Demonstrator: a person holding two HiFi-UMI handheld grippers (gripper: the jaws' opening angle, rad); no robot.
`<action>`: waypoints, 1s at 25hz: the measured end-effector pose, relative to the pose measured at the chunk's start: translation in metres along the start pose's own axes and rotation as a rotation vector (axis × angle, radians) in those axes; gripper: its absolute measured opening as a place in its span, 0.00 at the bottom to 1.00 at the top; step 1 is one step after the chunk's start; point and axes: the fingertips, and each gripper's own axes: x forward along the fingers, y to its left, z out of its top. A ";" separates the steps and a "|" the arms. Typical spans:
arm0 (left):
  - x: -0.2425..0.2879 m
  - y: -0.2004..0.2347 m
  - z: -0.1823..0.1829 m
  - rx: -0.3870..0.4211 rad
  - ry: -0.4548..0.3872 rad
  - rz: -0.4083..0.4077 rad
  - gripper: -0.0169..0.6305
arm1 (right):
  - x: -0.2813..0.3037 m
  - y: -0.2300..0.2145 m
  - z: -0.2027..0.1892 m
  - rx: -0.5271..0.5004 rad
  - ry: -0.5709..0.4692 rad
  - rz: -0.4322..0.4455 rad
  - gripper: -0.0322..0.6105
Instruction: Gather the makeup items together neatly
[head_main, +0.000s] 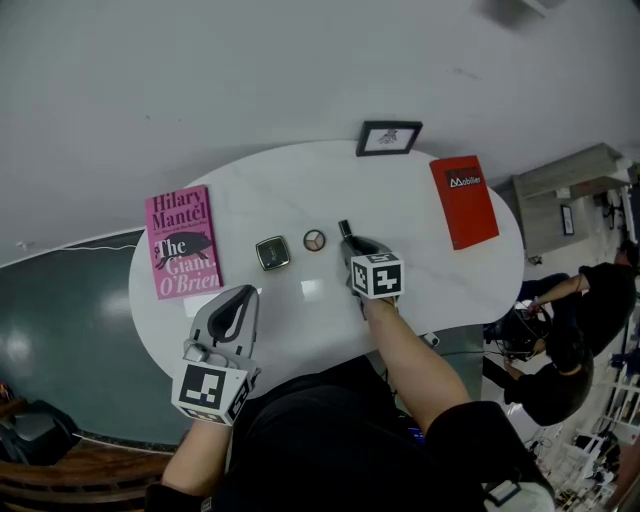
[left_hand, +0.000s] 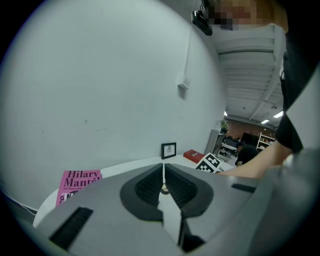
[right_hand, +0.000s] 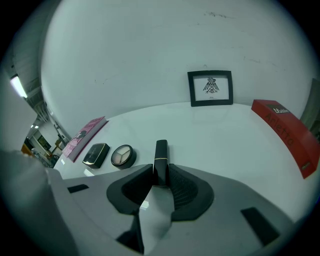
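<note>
On the white oval table (head_main: 280, 185) lies a black lipstick tube (head_main: 345, 229) (right_hand: 161, 155), pointing away from me. My right gripper (head_main: 350, 244) (right_hand: 161, 173) is shut on its near end, with both pads against its sides. Just to its left sit a round eyeshadow palette (head_main: 314, 240) (right_hand: 123, 156) and a square black compact with a gold rim (head_main: 272, 253) (right_hand: 96, 154). My left gripper (head_main: 238, 296) (left_hand: 163, 176) hangs over the table's near left edge, shut and empty.
A pink paperback (head_main: 182, 241) (left_hand: 77, 181) lies at the table's left and a red book (head_main: 463, 200) (right_hand: 285, 135) at its right. A small framed picture (head_main: 389, 137) (right_hand: 210, 88) leans on the wall behind. People (head_main: 560, 340) are off to the right.
</note>
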 end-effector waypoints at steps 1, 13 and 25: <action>0.000 -0.002 0.000 -0.002 0.000 -0.001 0.06 | 0.000 0.001 -0.001 -0.003 0.001 0.006 0.22; -0.018 -0.019 0.009 0.034 -0.047 -0.033 0.06 | -0.047 0.005 0.014 0.049 -0.123 0.039 0.30; -0.041 -0.044 0.028 0.055 -0.115 -0.081 0.06 | -0.153 0.025 0.059 0.014 -0.354 0.063 0.27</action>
